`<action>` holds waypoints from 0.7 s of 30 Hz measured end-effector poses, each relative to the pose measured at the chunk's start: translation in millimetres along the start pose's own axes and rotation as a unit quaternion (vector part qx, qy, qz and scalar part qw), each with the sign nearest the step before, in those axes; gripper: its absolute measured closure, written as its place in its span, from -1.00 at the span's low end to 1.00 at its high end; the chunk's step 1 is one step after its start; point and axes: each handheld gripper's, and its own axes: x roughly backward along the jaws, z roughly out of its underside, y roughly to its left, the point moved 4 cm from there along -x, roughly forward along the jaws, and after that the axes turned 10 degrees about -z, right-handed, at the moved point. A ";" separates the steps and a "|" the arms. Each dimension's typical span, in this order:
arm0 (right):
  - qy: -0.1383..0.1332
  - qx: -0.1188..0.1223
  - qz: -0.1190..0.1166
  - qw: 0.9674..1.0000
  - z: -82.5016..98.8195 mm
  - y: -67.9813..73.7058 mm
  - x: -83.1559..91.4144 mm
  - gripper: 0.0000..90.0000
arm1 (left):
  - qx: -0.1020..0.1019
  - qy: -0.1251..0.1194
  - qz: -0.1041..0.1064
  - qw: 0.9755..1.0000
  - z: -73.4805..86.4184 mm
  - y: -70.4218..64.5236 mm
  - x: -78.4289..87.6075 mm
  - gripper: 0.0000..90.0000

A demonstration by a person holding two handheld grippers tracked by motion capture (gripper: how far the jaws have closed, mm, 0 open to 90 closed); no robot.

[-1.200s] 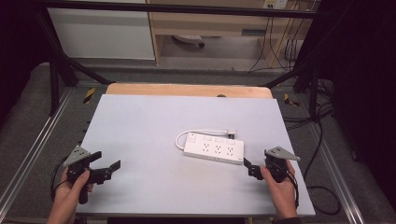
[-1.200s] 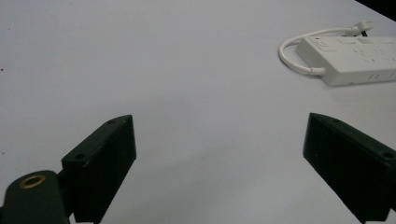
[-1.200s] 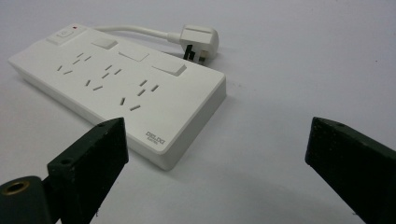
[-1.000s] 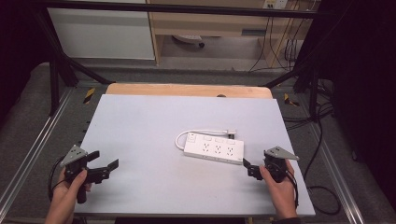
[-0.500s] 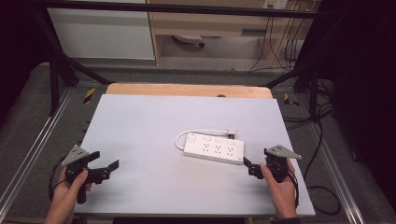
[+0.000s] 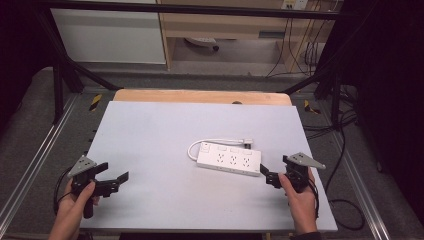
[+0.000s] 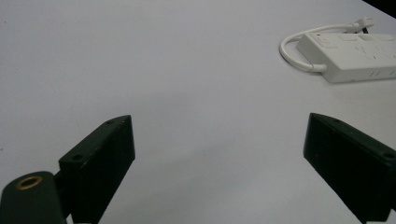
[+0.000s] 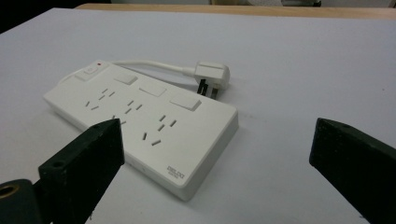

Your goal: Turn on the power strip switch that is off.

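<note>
White power strip (image 6: 229, 161) lying flat right of centre on the grey desk (image 6: 150, 130), its short cord (image 8: 149, 66) looped along the far side to the plug (image 8: 212, 74). Likely rigid, light and smooth-cased; best gripped across its near-right end. Right gripper (image 6: 268, 178), jaws apart, sits just beside that end; left gripper (image 6: 116, 182), jaws apart, well away at near left.

a lab: black frame (image 6: 55, 75), loose cables (image 6: 300, 47), bare table (image 6: 150, 130).
</note>
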 end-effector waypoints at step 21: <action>-0.016 0.026 -0.014 0.999 -41.3 13.7 -18.0 -0.92 | -0.009 0.007 0.010 1.000 1.7 -3.5 -1.7 -0.81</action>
